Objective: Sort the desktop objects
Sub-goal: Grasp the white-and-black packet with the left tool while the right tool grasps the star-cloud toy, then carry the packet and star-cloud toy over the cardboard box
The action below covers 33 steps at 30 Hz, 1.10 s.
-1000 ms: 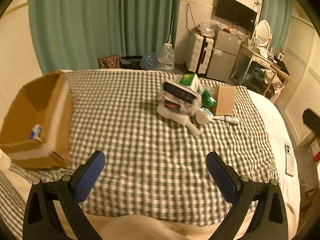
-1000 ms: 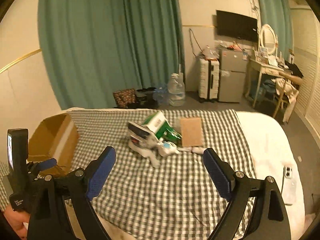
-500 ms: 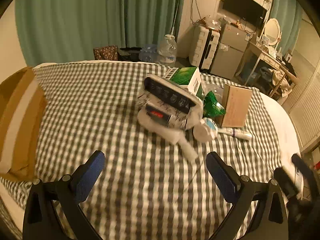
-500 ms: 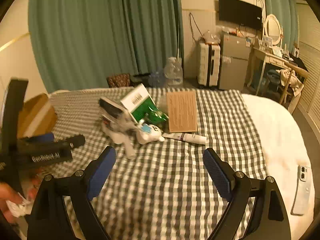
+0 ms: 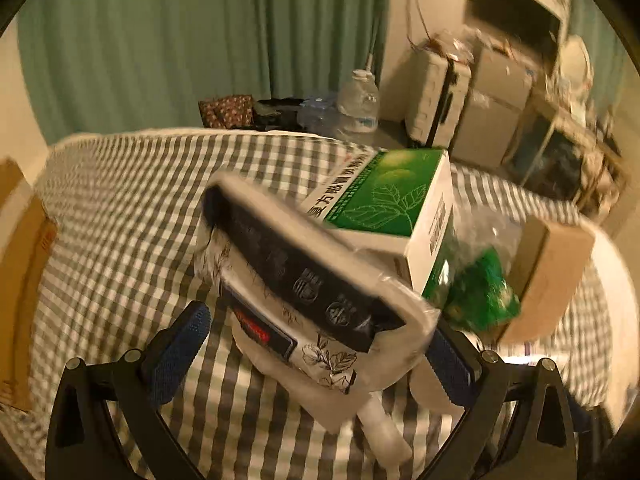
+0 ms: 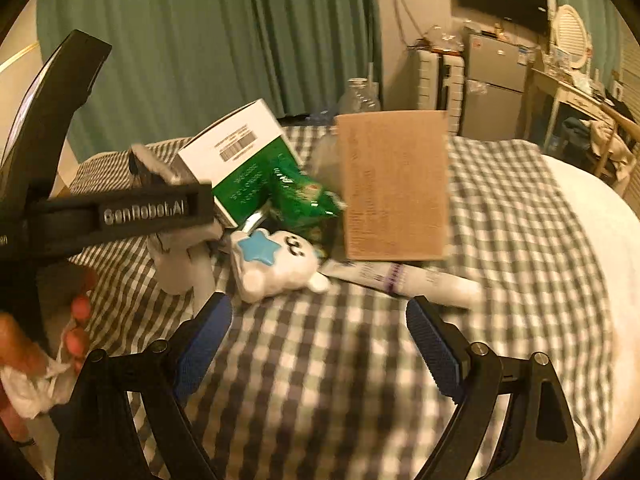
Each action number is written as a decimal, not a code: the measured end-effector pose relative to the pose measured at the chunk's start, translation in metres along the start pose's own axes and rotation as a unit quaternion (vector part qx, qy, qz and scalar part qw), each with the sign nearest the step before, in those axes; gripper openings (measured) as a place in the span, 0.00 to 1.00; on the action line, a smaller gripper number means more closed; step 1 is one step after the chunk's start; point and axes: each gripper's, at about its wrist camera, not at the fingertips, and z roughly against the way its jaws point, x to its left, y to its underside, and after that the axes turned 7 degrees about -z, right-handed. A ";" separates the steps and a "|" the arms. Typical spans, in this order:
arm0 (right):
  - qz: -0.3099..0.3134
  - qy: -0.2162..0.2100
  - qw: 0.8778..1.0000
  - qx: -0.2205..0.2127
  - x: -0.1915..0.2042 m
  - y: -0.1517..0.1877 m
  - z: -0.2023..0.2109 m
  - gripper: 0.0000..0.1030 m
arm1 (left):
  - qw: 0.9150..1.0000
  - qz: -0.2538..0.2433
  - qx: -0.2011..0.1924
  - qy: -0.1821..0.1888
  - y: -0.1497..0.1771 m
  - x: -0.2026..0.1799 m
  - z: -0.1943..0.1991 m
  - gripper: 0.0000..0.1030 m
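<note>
The left gripper (image 5: 316,354) reaches low over the checked bed (image 5: 120,208), fingers spread either side of a floral plastic-wrapped pack (image 5: 304,300) in the pile. The right gripper (image 6: 320,340) hovers, fingers spread, before the white plush (image 6: 276,260). "GenRobot.AI" marks the left gripper. The green box (image 6: 244,160) carries a barcode.

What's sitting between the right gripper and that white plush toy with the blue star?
Nothing visible. Only bare checkered cloth lies between the open right gripper and the plush toy; the white tube lies off to the right.
</note>
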 end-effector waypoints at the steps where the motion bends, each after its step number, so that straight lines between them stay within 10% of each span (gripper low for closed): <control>1: 0.005 -0.004 1.000 0.001 0.004 -0.003 -0.007 0.87 | 1.000 0.008 -0.004 0.007 0.001 0.008 -0.002 1.00; 10: 0.042 0.023 0.999 0.013 0.032 -0.020 -0.054 0.87 | 0.998 0.014 0.017 0.050 0.007 0.046 -0.019 0.68; 12: 0.052 0.033 0.998 0.017 0.035 -0.019 -0.061 0.87 | 0.997 0.001 0.017 0.072 0.006 0.048 -0.018 0.47; 14: 0.053 0.027 0.997 0.040 0.035 -0.016 -0.066 0.64 | 0.996 -0.010 0.017 0.086 0.006 0.048 -0.014 0.36; 17: 0.044 0.019 0.998 0.051 0.034 -0.012 -0.058 0.64 | 0.995 -0.022 0.007 0.100 0.007 0.050 0.000 0.24; 33: -0.002 0.010 1.000 0.020 0.034 -0.004 0.055 0.64 | 0.992 -0.047 -0.031 0.109 0.019 0.085 0.132 0.20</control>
